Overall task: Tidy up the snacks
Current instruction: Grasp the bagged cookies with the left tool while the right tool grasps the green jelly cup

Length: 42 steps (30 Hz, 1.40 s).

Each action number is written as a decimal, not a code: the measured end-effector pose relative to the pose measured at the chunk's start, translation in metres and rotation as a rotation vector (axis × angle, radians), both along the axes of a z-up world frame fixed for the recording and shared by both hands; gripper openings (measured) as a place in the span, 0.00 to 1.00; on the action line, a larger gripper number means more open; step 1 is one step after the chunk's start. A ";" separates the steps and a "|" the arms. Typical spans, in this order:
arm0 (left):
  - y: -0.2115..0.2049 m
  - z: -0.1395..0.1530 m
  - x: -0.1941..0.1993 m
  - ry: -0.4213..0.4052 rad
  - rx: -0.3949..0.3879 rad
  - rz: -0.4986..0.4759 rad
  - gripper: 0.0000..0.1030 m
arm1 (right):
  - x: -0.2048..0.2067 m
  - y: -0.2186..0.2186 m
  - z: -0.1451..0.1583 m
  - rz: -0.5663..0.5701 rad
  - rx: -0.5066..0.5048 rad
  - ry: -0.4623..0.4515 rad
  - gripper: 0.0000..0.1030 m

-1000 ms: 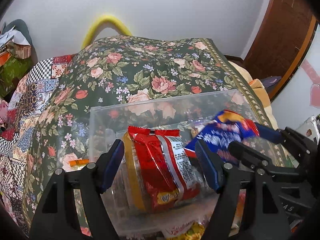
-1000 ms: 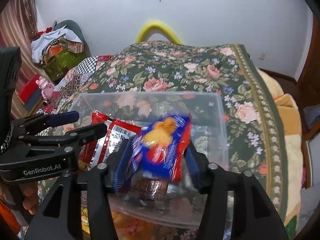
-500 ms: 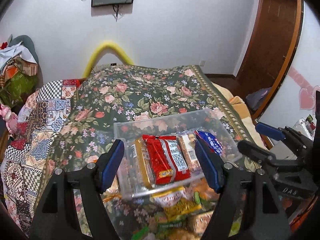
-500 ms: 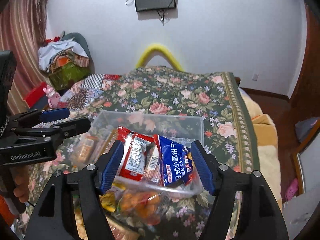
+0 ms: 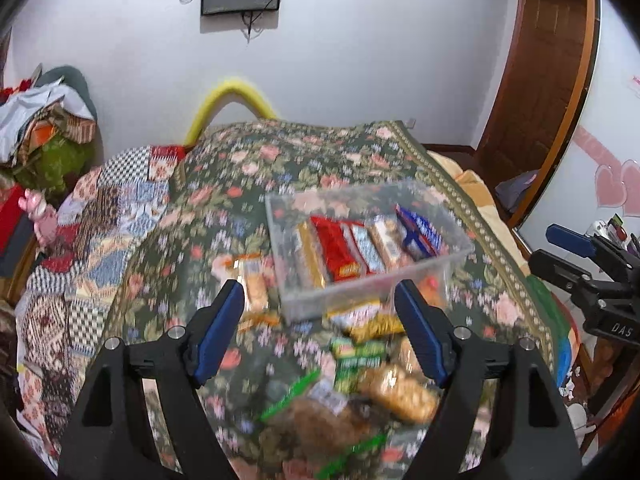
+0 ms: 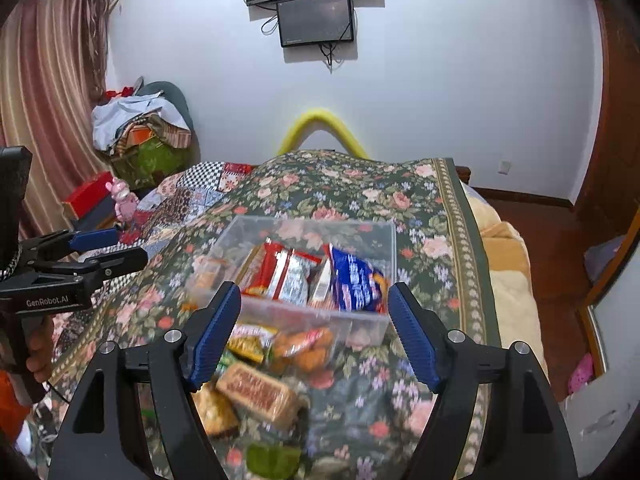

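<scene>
A clear plastic bin (image 5: pixel 440 266) (image 6: pixel 248 226) sits on the floral bedspread. It holds a red snack packet (image 5: pixel 336 248) (image 6: pixel 266 272), a blue snack packet (image 5: pixel 420 234) (image 6: pixel 354 280) and others stood side by side. Loose snacks (image 5: pixel 384 384) (image 6: pixel 260 390) lie on the bed in front of the bin. My left gripper (image 5: pixel 320 332) is open and empty, raised above the loose snacks. My right gripper (image 6: pixel 314 330) is open and empty, above the bin's near edge. Each gripper shows at the side of the other's view: the right gripper (image 5: pixel 560 252), the left gripper (image 6: pixel 108 246).
The floral bedspread (image 6: pixel 360 188) covers the bed, with a patchwork quilt (image 5: pixel 120 208) on its left. A yellow foam arch (image 6: pixel 320 128) stands at the far end by the wall. A clothes pile (image 6: pixel 140 128) lies left. A wooden door (image 5: pixel 540 80) is at the right.
Both grippers have pulled up and back from the bin. The right gripper let go of the blue packet, which now stands in the bin; the left has drawn away from the red packet.
</scene>
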<state>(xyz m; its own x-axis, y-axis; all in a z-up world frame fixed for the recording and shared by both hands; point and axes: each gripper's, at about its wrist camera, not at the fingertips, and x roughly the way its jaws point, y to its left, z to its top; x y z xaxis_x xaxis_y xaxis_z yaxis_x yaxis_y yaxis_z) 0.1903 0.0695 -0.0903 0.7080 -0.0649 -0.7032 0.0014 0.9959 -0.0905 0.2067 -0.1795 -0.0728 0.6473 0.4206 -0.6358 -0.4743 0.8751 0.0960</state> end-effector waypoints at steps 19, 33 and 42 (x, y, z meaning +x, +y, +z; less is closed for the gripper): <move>0.008 -0.114 -0.039 0.259 -0.103 0.048 0.76 | -0.046 -0.004 -0.093 0.015 -0.030 0.255 0.72; -0.004 -0.154 -0.018 0.319 -0.181 0.020 0.74 | -0.043 0.006 -0.122 0.033 -0.021 0.345 0.64; 0.001 -0.152 -0.022 0.288 -0.161 0.035 0.51 | -0.044 0.004 -0.125 0.053 0.001 0.363 0.51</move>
